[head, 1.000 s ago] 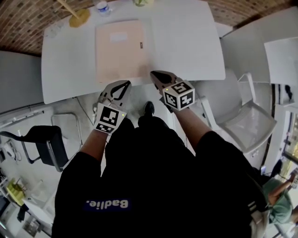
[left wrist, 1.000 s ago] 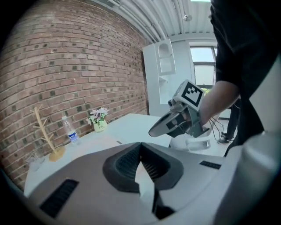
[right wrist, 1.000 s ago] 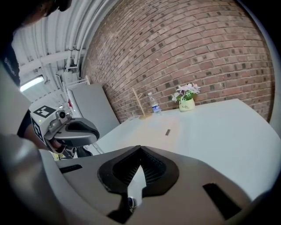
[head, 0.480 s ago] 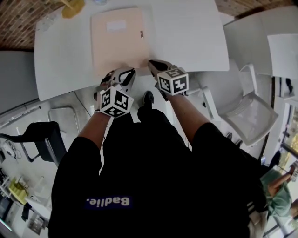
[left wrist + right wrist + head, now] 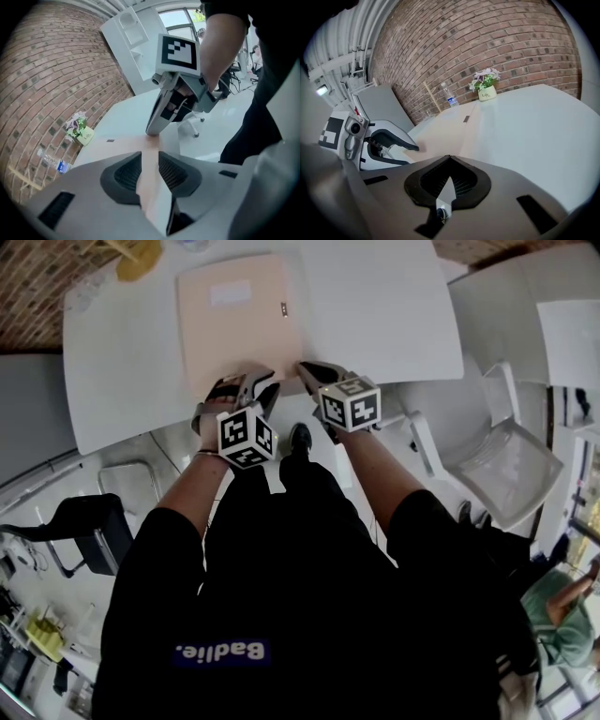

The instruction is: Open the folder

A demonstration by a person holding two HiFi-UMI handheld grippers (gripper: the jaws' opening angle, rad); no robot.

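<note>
Your left gripper jaws have just been opening and are standing apart at the near edge of the folder, gripping nothing. It's lying flat on the tabletop. Your right gripper jaws are sitting together, empty.

Your white table carries a peach folder lying flat near your edge. A potted plant and a water bottle stand at the far, brick-wall side.

Angled down side by side, left tongs have just been opening (gripping nothing), right tongs closed.
</note>
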